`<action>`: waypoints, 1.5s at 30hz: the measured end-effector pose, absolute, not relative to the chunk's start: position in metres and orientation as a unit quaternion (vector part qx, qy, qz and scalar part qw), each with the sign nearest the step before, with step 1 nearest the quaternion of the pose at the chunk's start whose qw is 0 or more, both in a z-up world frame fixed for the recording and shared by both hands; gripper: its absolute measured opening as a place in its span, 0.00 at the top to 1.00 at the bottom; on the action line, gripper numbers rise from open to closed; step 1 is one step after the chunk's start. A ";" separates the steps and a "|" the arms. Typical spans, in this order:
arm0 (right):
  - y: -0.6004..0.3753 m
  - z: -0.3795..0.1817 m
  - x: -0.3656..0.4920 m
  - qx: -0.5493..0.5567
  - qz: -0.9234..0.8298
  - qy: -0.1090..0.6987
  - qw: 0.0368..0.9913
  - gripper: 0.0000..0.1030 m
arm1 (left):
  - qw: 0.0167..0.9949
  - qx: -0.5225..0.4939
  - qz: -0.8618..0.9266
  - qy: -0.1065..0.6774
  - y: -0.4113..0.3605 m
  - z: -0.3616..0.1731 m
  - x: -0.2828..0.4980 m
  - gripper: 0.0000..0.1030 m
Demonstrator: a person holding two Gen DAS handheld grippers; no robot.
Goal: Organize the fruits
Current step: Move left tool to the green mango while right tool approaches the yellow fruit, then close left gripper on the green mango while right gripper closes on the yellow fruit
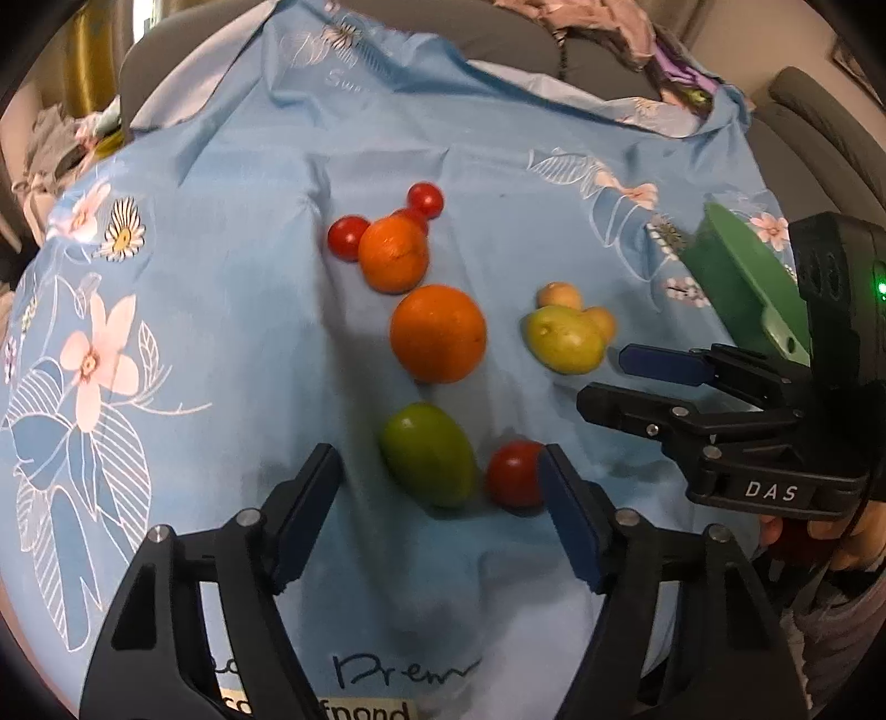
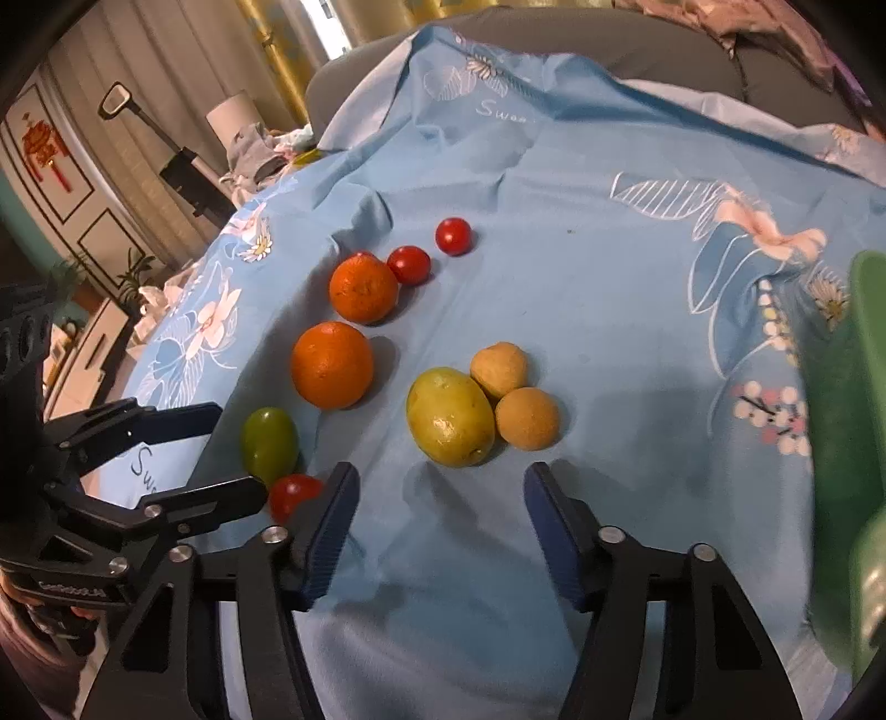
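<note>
Fruits lie on a blue flowered cloth (image 1: 221,332). Two oranges (image 1: 437,333) (image 1: 393,253) sit mid-cloth with red tomatoes (image 1: 425,199) behind them. A green fruit (image 1: 427,454) and a red tomato (image 1: 515,473) lie just ahead of my open, empty left gripper (image 1: 440,487). A yellow-green fruit (image 2: 449,416) with two small tan fruits (image 2: 527,418) lies just ahead of my open, empty right gripper (image 2: 440,493). The right gripper also shows in the left wrist view (image 1: 609,376).
A green bin (image 2: 864,443) stands at the right edge of the cloth, also in the left wrist view (image 1: 742,282). Grey sofa cushions (image 1: 498,33) and crumpled clothes lie behind the cloth. Furniture and a lamp stand at the far left.
</note>
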State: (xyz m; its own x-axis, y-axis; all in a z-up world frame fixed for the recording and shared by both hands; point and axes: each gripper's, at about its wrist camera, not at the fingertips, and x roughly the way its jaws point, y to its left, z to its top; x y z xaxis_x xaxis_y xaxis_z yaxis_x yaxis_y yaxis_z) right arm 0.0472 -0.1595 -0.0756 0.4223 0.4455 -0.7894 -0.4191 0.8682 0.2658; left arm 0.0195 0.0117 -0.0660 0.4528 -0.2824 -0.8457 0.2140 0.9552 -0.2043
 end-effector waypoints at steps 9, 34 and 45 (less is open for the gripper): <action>-0.158 -0.080 0.058 0.013 0.261 0.473 0.842 0.41 | 0.870 -0.023 -0.143 0.471 0.017 -0.050 0.015 0.41; -0.146 -0.082 0.076 -0.031 0.250 0.472 0.845 0.50 | 0.815 -0.086 -0.168 0.548 0.000 -0.077 0.053 0.50; -0.146 -0.082 0.075 -0.011 0.260 0.464 0.846 0.64 | 0.813 -0.125 -0.186 0.538 0.006 -0.072 0.047 0.82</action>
